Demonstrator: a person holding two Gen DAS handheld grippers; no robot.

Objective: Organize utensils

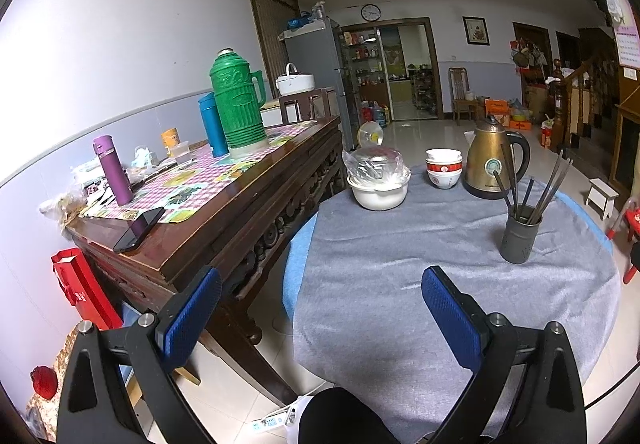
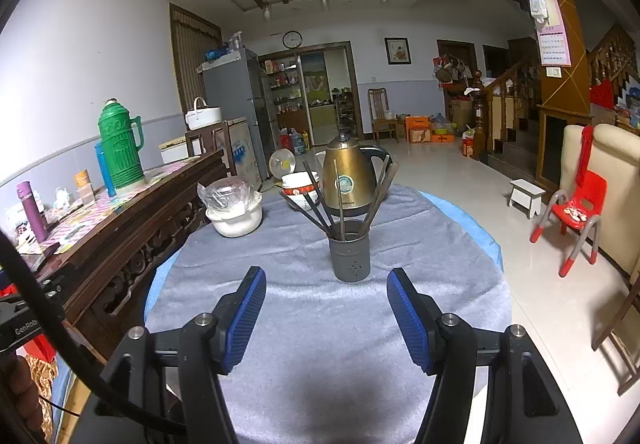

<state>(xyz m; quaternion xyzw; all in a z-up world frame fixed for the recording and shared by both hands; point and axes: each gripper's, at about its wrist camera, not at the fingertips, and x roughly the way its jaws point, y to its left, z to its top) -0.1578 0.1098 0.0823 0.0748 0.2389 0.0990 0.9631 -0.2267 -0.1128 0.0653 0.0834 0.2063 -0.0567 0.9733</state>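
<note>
A dark grey utensil holder (image 2: 349, 256) stands on the round table's grey cloth (image 2: 320, 324), with several dark chopsticks (image 2: 320, 199) fanned out of it. It also shows in the left wrist view (image 1: 520, 240), far right, with its chopsticks (image 1: 548, 187). My right gripper (image 2: 326, 286) is open and empty, just short of the holder. My left gripper (image 1: 322, 288) is open and empty over the table's left edge, well left of the holder.
A gold kettle (image 2: 350, 179), stacked bowls (image 1: 443, 167) and a white pot covered with plastic (image 1: 378, 179) stand at the table's far side. A dark wooden sideboard (image 1: 224, 219) with thermoses and a phone (image 1: 138, 230) stands to the left. A red chair (image 2: 576, 211) stands on the right.
</note>
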